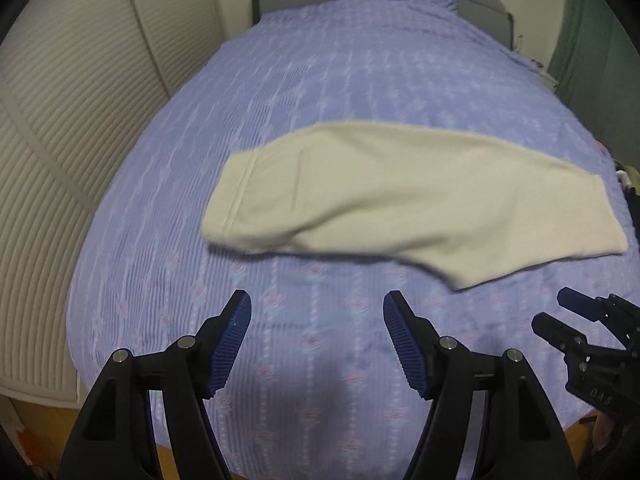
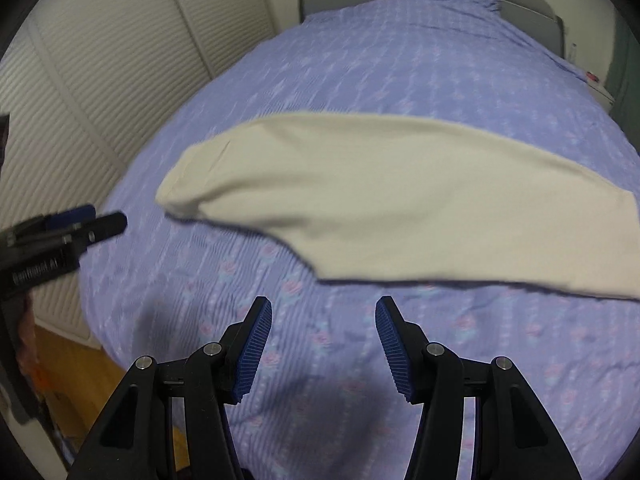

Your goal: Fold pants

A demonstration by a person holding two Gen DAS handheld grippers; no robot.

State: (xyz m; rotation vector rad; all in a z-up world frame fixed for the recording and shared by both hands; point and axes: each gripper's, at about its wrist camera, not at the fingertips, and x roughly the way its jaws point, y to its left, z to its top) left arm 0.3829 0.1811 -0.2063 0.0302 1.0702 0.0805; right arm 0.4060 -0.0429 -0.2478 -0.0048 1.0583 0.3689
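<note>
Cream pants (image 1: 408,196), soft knit and seemingly folded into one long tapering strip, lie across the ribbed lilac bedspread (image 1: 320,80). Short of them, the left gripper (image 1: 316,336) and right gripper (image 2: 323,338) hover spread and empty. Only the right view shows wooden floor (image 2: 80,376) beside the bed.

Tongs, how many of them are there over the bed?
2. The left tongs hang open over the near part of the purple bedspread, short of the cream pants. The right tongs hang open beside them, to their right.
</note>
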